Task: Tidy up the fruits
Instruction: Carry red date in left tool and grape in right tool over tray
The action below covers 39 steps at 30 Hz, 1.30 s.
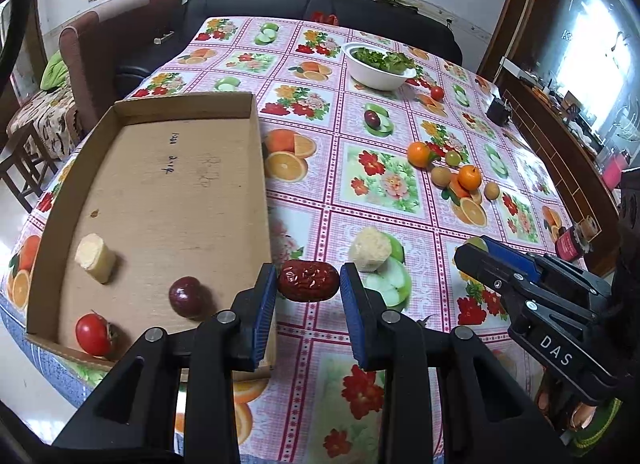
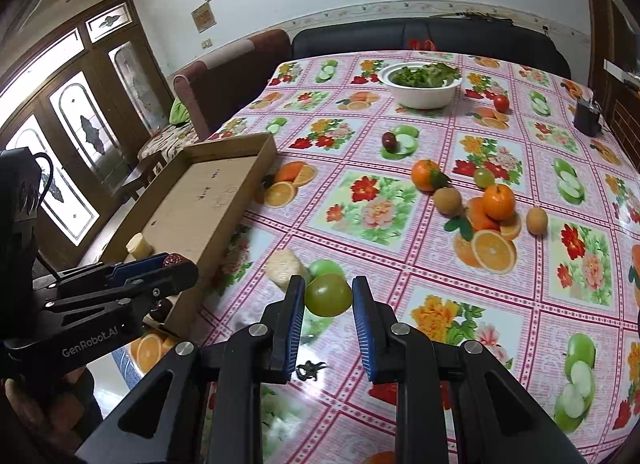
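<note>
left wrist: left gripper (image 1: pixel 308 284) pinching red date (image 1: pixel 308 280) end to end, cardboard tray (image 1: pixel 256 144) just left of jaws; may roll out | right wrist: right gripper (image 2: pixel 328 298) clamping green fruit (image 2: pixel 328 295); round, could squirt free

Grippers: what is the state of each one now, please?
Left gripper: closed on the red date.
Right gripper: closed on the green grape.
</note>
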Each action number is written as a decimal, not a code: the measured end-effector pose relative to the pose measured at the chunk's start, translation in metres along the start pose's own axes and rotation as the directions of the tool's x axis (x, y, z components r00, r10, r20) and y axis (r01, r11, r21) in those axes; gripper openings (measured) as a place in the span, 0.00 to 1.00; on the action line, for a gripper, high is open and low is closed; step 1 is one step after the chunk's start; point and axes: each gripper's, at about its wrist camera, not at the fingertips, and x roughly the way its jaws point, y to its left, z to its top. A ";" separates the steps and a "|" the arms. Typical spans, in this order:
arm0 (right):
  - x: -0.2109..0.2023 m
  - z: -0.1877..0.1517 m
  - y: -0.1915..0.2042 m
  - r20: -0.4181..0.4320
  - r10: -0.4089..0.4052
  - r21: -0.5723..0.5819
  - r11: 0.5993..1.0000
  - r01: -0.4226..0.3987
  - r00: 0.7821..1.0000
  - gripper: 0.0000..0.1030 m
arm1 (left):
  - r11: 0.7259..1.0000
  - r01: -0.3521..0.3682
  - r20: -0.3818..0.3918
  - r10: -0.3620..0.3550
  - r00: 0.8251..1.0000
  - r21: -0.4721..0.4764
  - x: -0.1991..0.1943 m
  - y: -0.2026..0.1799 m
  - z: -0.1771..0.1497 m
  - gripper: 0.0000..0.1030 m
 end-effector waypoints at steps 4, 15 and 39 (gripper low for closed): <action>0.000 0.001 0.008 -0.001 0.010 -0.013 1.000 -0.010 1.000 0.24 | 1.000 -0.003 0.005 0.003 1.000 -0.011 -0.002 0.005 -0.001 0.29; 0.001 0.003 0.026 -0.003 0.028 -0.045 0.999 -0.028 1.000 0.24 | 0.999 -0.019 0.027 0.020 0.999 -0.031 -0.011 0.021 0.000 0.29; 0.022 0.017 0.077 -0.041 0.090 -0.142 0.985 -0.095 0.995 0.24 | 0.992 -0.060 0.032 0.064 0.997 -0.115 -0.012 0.070 0.006 0.29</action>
